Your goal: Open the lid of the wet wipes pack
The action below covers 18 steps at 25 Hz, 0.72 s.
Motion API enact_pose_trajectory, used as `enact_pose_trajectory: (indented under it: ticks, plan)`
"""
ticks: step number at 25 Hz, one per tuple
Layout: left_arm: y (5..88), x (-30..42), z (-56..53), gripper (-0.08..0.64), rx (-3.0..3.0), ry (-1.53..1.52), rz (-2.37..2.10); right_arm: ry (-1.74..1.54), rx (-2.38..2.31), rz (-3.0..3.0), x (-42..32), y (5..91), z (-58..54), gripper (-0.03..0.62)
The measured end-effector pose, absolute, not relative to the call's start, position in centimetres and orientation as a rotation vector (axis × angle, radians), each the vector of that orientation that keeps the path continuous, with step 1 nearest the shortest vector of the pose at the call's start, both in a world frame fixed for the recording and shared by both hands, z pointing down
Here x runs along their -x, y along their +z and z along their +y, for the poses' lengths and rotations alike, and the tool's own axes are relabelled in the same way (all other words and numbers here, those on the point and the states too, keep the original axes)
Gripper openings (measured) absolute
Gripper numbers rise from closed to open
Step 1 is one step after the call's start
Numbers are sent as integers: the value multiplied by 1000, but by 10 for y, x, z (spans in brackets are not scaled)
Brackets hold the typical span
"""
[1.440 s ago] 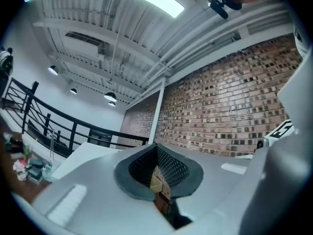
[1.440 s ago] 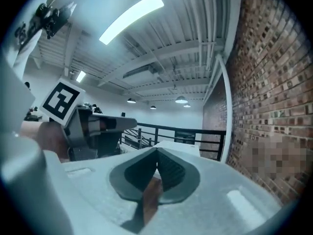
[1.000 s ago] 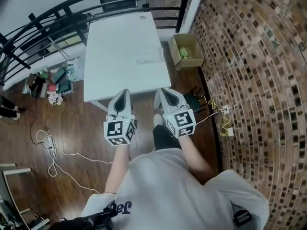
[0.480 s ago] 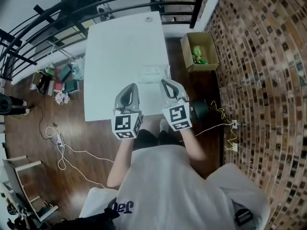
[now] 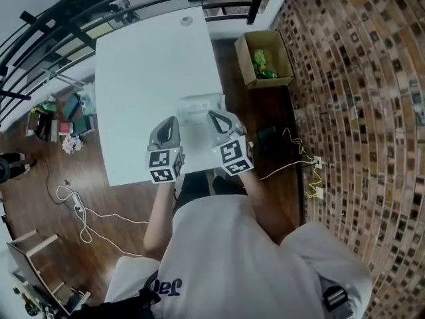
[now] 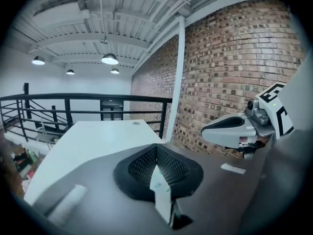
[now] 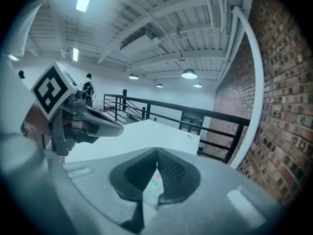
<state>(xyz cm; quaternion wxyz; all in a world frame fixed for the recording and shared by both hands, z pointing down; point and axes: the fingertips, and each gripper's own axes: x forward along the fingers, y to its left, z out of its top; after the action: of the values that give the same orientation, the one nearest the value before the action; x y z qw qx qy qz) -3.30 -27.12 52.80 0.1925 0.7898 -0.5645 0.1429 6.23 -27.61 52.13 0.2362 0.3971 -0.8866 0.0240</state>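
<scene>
The wet wipes pack (image 5: 199,106), white and translucent with its lid down, lies near the front right edge of the white table (image 5: 143,58). My left gripper (image 5: 170,123) hovers just left of the pack, its jaws together and empty. My right gripper (image 5: 214,117) is over the pack's near right corner, also shut with nothing held. In the left gripper view the fingertips of the left gripper (image 6: 156,148) meet, and a strip of the pack (image 6: 161,192) shows below them. The right gripper view shows the right gripper (image 7: 157,153) the same way, above the pack's label (image 7: 154,184).
A black railing (image 5: 80,12) runs behind the table. An open cardboard box (image 5: 264,58) with something green inside stands by the brick wall at the right. Cables (image 5: 73,205) lie on the wooden floor. A small round object (image 5: 186,20) sits at the table's far end.
Both grippers have moved forward and down, from the table's near edge to either side of the wipes pack. The person has stepped closer to the table. The jaws have stayed together.
</scene>
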Motion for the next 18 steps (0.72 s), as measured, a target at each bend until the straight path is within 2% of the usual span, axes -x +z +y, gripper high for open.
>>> enact_pose_trajectory:
  ticks: [10, 18]
  plan:
    - [626, 36, -300, 17, -2120, 549, -1389, -133, -717, -2191, -25, 624, -279, 104]
    - [657, 23, -299, 17, -2080, 617, -1275, -281, -594, -2035, -27, 653, -278, 101]
